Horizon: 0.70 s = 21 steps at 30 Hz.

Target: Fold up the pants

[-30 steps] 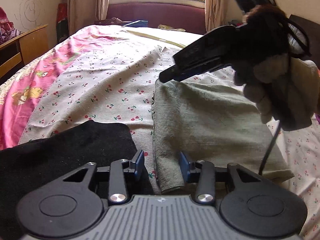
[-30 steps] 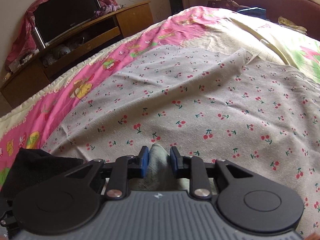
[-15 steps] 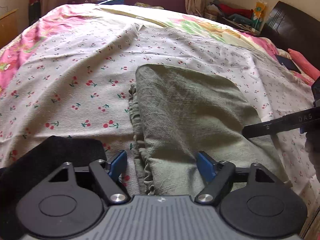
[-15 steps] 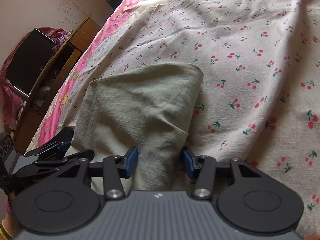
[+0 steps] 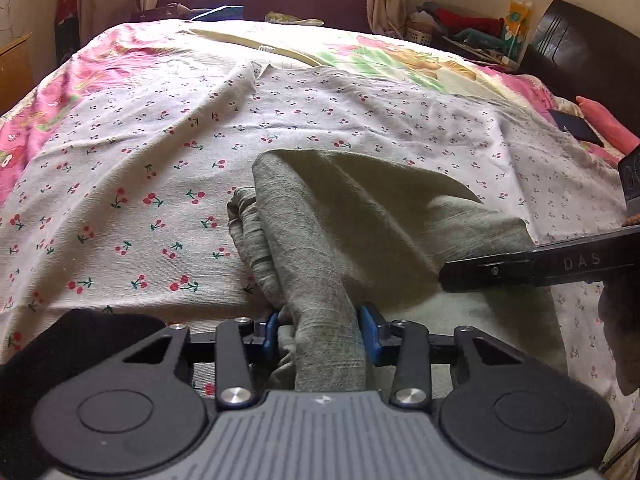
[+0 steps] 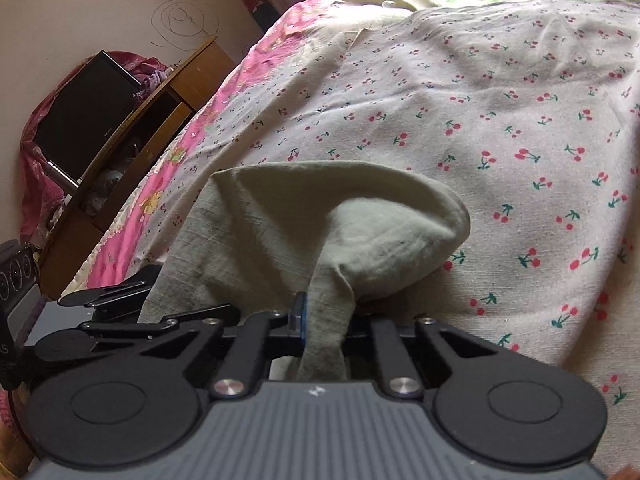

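The grey-green pants (image 5: 360,220) lie folded on the cherry-print sheet near the bed's front edge. My left gripper (image 5: 322,330) is shut on a bunched near edge of the pants, cloth lifted between the blue pads. My right gripper (image 6: 326,318) is shut on the other near corner of the pants (image 6: 320,220), which rise in a fold off the bed. The right gripper's black finger (image 5: 520,268) shows at the right of the left wrist view, and the left gripper's body (image 6: 120,300) at the left of the right wrist view.
A black cloth (image 5: 80,344) lies at the near left. The cherry-print sheet (image 5: 160,168) covers the bed. A wooden cabinet with a dark TV (image 6: 88,112) stands left of the bed. A dark headboard (image 5: 580,48) and cluttered shelf stand at the right.
Both grippers have closed on the pants' near edge and lifted it, so the flat cloth now rises in folds. One second ago the right gripper was high above the pants.
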Motion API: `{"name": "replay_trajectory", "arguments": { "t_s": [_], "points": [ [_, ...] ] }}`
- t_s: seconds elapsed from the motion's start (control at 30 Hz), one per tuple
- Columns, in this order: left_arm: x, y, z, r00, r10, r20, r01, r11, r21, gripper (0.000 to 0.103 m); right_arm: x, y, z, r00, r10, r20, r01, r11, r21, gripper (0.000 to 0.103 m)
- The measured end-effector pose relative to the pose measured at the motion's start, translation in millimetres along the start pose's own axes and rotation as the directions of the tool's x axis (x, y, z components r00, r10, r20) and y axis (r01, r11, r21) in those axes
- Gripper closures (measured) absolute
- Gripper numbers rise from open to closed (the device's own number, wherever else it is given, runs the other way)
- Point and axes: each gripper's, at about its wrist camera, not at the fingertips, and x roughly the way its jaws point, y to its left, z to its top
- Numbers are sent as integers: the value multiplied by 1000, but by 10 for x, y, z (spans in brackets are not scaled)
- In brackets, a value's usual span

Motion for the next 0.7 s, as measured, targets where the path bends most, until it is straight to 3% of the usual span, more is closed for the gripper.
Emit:
{"name": "replay_trajectory", "arguments": {
  "t_s": [0.07, 0.43, 0.7],
  "points": [
    [-62, -80, 24, 1000, -22, 5, 22, 1000, -11, 63, -129, 66, -23, 1000, -17, 2, 17, 999, -44, 93],
    [-229, -796, 3, 993, -120, -13, 120, 992, 34, 71, -981, 114, -125, 992, -97, 77, 106, 987, -118, 94],
    [-197, -1302, 15, 967, -255, -23, 256, 965, 59, 71, -1671, -83, -297, 979, -180, 97, 186, 980, -65, 94]
  ]
}}
